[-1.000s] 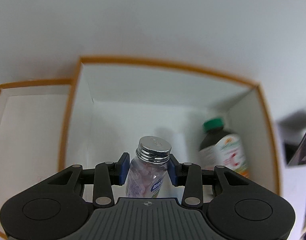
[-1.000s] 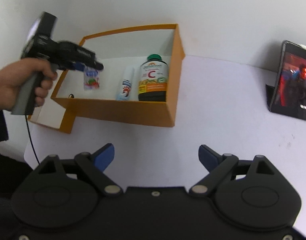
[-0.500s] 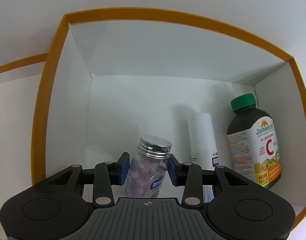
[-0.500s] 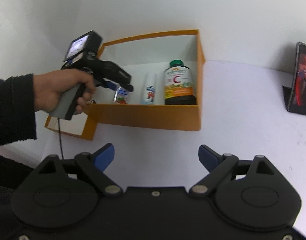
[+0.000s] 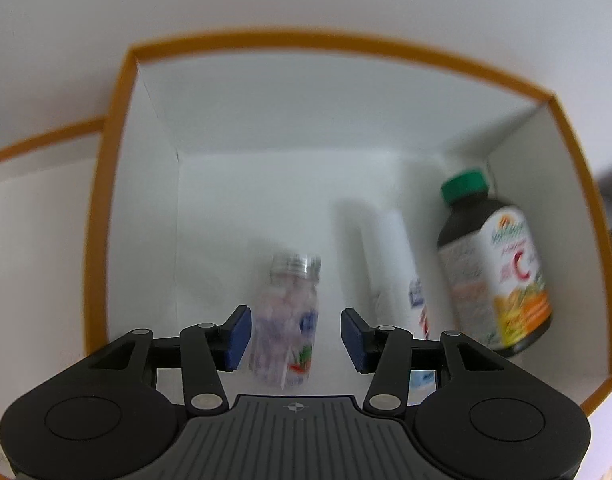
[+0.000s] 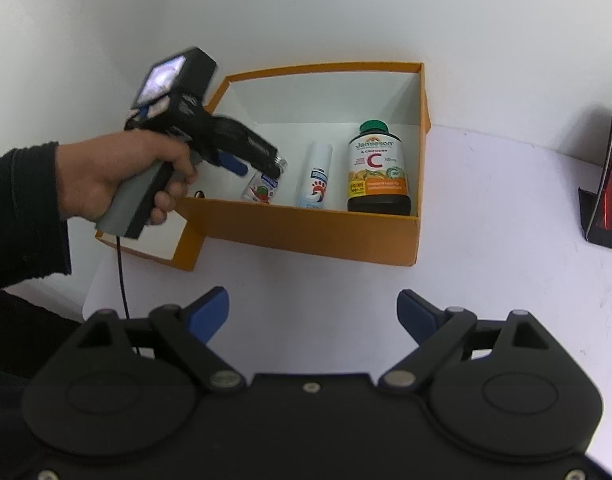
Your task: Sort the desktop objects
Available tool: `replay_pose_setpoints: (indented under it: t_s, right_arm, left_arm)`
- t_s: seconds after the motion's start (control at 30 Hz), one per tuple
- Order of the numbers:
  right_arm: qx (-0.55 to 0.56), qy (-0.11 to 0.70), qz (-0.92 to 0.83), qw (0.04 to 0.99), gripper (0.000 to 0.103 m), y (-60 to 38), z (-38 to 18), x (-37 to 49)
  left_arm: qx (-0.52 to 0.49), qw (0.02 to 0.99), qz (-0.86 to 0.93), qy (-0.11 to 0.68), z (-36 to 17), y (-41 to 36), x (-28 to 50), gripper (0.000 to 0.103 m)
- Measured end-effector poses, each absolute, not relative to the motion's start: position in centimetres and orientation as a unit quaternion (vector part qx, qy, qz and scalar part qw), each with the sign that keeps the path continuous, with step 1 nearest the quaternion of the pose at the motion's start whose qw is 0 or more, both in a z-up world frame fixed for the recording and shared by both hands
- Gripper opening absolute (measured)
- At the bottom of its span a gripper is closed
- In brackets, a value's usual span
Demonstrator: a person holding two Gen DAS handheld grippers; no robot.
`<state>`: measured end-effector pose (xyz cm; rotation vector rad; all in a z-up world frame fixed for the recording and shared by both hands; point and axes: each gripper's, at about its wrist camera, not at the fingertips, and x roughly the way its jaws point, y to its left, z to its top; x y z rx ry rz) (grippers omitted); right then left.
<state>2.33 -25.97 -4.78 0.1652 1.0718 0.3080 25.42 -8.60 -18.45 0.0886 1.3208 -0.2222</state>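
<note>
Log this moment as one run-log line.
left gripper: open, astride small clear bottle | bottle: in orange box, beside white spray tube, vitamin C bottle | right gripper: open, empty

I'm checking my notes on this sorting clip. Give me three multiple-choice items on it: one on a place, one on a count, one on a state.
1. The green-capped bottle stands where in the box?
A. right end
B. left end
C. outside

2. Items in the box?
A. one
B. three
C. five

3. The left gripper is
A. shut on the jar
B. open, jar free
C. out of view

Key: 1 A, it stands by the right wall. 2 B, jar, white tube, bottle. 3 B, both pads stand clear of the jar.
</note>
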Motion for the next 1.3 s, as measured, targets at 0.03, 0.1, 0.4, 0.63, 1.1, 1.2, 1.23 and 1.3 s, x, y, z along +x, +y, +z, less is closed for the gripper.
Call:
replay_pose_setpoints:
  t_s: [0.03, 0.1, 0.4, 0.63, 1.1, 1.2, 1.23, 1.3]
  right_arm:
    - [0.077, 0.506, 0.146, 0.846, 0.091, -25.9, -4.7, 2.3]
    - [0.074, 0.499, 0.149, 0.850, 0.091, -25.9, -4.3, 2.2]
    - [0.072, 0.491, 0.157, 0.854, 0.091, -26.0, -3.7, 1.7]
    - [0.074, 0.490, 0.157, 0.854, 0.091, -26.5, -3.4, 1.2]
    - [0.073, 0.521, 0.139, 0.839, 0.089, -26.3, -5.9, 6.3]
    - [0.067, 0.504, 0.187, 0.840, 0.089, -25.7, -6.0, 8.1]
    - [0.057, 0.495, 0.213, 0.840, 0.089, -25.3, -6.1, 8.9]
    - [0.026, 0.487, 0.244, 0.838, 0.088, -24.3, -6.6, 9.9]
  left_arm:
    - [0.044, 0.780, -0.100, 0.617, -19.0, -8.8, 25.2, 0.040]
    - [0.038, 0.780, -0.092, 0.617, -19.3, -8.8, 25.2, 0.033]
    - [-0.030, 0.774, -0.045, 0.631, -20.2, -9.1, 26.6, 0.033]
    - [-0.034, 0.784, -0.031, 0.619, -19.9, -10.4, 26.2, 0.039]
    - [-0.065, 0.865, -0.095, 0.488, -7.5, -7.6, 15.8, 0.095]
    - [-0.075, 0.875, -0.075, 0.473, -7.6, -4.1, 13.3, 0.100]
    - [-0.085, 0.876, -0.058, 0.472, -7.5, -2.8, 12.4, 0.100]
    - [-0.107, 0.876, -0.030, 0.470, -7.8, -0.5, 11.4, 0.100]
